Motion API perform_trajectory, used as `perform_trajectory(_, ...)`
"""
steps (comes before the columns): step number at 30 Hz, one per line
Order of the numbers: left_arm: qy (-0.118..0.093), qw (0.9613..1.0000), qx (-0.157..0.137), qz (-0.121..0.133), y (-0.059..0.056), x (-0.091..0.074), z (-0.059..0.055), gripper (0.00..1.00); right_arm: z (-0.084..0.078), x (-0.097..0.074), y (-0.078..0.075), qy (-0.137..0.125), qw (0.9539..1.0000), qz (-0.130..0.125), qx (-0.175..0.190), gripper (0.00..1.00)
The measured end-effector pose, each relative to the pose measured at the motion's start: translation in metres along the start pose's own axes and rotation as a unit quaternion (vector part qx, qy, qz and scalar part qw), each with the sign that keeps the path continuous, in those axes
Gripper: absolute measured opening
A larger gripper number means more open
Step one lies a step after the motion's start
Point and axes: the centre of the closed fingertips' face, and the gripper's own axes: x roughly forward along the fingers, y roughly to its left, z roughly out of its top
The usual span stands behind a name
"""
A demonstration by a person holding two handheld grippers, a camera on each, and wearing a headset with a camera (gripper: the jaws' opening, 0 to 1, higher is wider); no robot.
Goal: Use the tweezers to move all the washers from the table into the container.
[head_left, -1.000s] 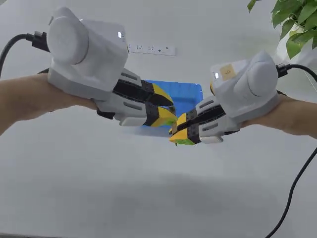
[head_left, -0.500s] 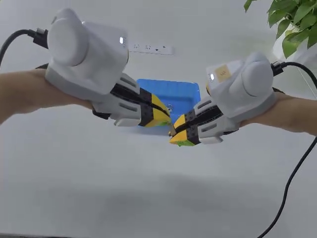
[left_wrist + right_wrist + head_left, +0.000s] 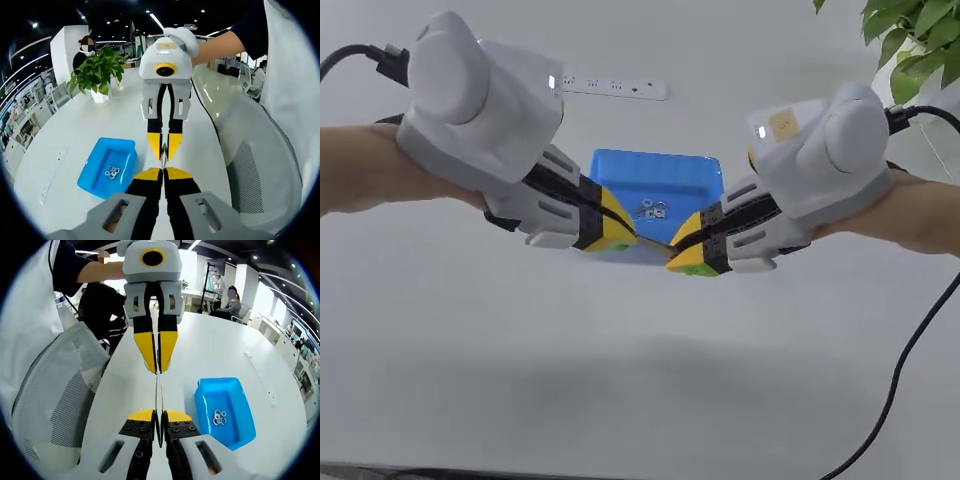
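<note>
The tweezers (image 3: pixel 654 243) hang above the table (image 3: pixel 620 400) as a thin strip bridging the two grippers, long axis running left to right across us. In the left gripper view the tweezers (image 3: pixel 163 152) rise straight out from between that gripper's own jaws. In the right gripper view the tweezers (image 3: pixel 158 387) do the same. We judge the left gripper (image 3: pixel 620 236) pinched tight on one end and the right gripper (image 3: pixel 686 256) pinched tight on the other, tips facing each other and close together.

The washers (image 3: pixel 653 210) lie in a small cluster on the floor of the blue container (image 3: pixel 705 172), just beyond the tweezers from where we stand. We see no washer on the bare table.

The container sits off the left gripper's left side and off the right gripper's right side, about equally near to both. Either hand could swing the tweezers towards it once the other lets go.
</note>
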Motion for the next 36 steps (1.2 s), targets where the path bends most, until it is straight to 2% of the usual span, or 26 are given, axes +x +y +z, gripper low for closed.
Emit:
perform_trajectory(8,0.025,0.9996,-0.007,-0.011,-0.003,0.015,-0.015,0.06,-0.011,0.005,0.000,0.016,0.9998,0.006,-0.013,0.07)
perform_trajectory(15,0.045,0.9988,-0.014,-0.016,0.001,0.025,-0.032,0.06,-0.017,0.010,-0.004,0.014,0.9998,0.007,-0.008,0.07)
perform_trajectory(20,0.063,0.9978,-0.014,-0.010,0.006,0.034,-0.045,0.06,-0.026,0.019,-0.010,0.023,0.9997,0.006,-0.007,0.07)
perform_trajectory(29,0.100,0.9946,-0.024,-0.006,0.012,0.061,-0.075,0.06,-0.051,0.041,-0.015,0.068,0.9977,0.000,0.002,0.07)
perform_trajectory(33,0.121,0.9922,-0.030,0.004,0.017,0.071,-0.087,0.06,-0.061,0.049,-0.021,0.089,0.9959,-0.014,0.009,0.07)
perform_trajectory(36,0.135,0.9904,-0.029,0.009,0.022,0.077,-0.096,0.06,-0.067,0.055,-0.024,0.095,0.9951,-0.018,0.020,0.07)
